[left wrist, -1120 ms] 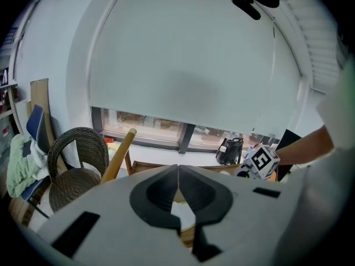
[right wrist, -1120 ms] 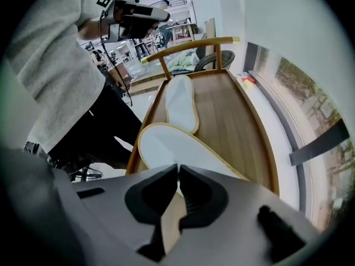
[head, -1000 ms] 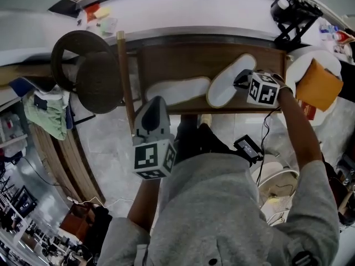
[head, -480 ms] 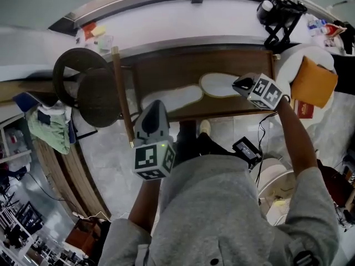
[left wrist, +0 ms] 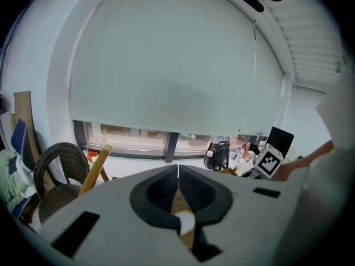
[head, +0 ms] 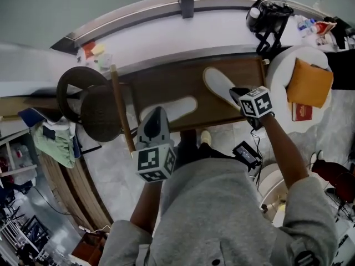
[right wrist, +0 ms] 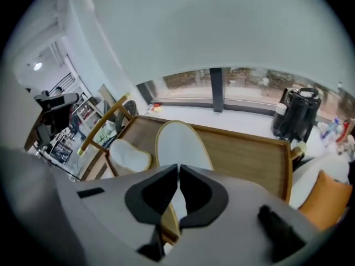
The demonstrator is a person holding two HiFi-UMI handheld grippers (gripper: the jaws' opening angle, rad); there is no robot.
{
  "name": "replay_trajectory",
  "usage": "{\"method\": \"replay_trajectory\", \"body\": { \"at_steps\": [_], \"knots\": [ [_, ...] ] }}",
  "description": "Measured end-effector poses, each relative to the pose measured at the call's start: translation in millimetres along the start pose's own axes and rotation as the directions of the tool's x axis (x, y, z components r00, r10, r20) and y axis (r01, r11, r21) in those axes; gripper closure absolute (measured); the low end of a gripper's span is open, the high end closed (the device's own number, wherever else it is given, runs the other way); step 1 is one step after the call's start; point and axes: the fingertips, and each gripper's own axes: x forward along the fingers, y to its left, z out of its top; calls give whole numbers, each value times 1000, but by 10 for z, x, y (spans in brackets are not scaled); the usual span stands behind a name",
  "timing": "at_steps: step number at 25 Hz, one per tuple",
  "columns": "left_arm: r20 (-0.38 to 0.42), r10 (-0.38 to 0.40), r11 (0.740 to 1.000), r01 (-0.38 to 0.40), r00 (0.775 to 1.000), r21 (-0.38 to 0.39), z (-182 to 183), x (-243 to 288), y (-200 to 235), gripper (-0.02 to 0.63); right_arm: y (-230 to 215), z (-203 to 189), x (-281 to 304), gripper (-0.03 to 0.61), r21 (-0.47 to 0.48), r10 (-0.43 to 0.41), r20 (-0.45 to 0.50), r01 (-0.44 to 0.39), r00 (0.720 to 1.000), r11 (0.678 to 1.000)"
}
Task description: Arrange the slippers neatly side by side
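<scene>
Right hand-held gripper (right wrist: 178, 169) seemingly pinching white slipper (right wrist: 180, 140) edge, left hand-held gripper (left wrist: 178, 172) clenched empty

The upper slipper (head: 218, 85), at one o'clock on the brown wooden table (head: 166, 81), and the lower slipper (head: 176, 107), at seven o'clock, are white with pale tan edging. The left gripper (head: 156, 111) and right gripper (head: 236, 92) are grey with black pads, and their cubes carry black-and-white square markers. At three o'clock, the packet (head: 309, 83) is orange.
</scene>
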Motion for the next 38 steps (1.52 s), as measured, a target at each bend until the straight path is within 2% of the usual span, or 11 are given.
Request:
{"method": "replay_trajectory", "body": {
  "at_steps": [4, 8, 16, 19, 21, 25, 28, 30, 33, 35, 38],
  "knots": [
    [-1, -11, 1000, 11, 1000, 20, 42, 25, -81, 595, -63, -37, 58, 546, 184, -60, 23, 54, 998, 981],
    [-4, -10, 999, 10, 1000, 33, 80, 30, -82, 595, -61, -58, 181, 546, 380, -105, 25, 87, 994, 921],
    [0, 26, 999, -26, 1000, 39, 121, -47, 38, 595, 62, -73, 442, 546, 624, -145, 28, 96, 989, 775],
    [4, 41, 999, -41, 999, 35, 125, -97, 103, 595, 108, -16, 488, 546, 656, -146, 43, 82, 988, 750],
    [7, 50, 998, -50, 999, 33, 126, -126, 142, 595, 118, 21, 512, 546, 653, -152, 39, 91, 988, 752],
    [11, 68, 997, -68, 998, 25, 85, -198, 199, 595, 145, -17, 544, 546, 599, -186, -5, 152, 982, 786],
    [15, 78, 997, -78, 997, 19, 66, -239, 234, 595, 205, -64, 584, 546, 627, -170, -3, 134, 985, 767],
    [18, 83, 996, -84, 996, 16, 62, -269, 254, 595, 218, -73, 607, 545, 627, -166, 9, 124, 986, 769],
    [19, 97, 995, -97, 995, 16, 36, -315, 286, 595, 231, -47, 596, 540, 572, -160, 35, 112, 986, 813],
    [19, 107, 994, -108, 994, 11, -2, -333, 326, 595, 267, 11, 565, 466, 522, -144, 64, 90, 987, 848],
    [1, 109, 994, -109, 994, -2, -120, -345, 364, 594, 319, 104, 445, 442, 455, -145, 121, 75, 982, 888]
  ]
}}
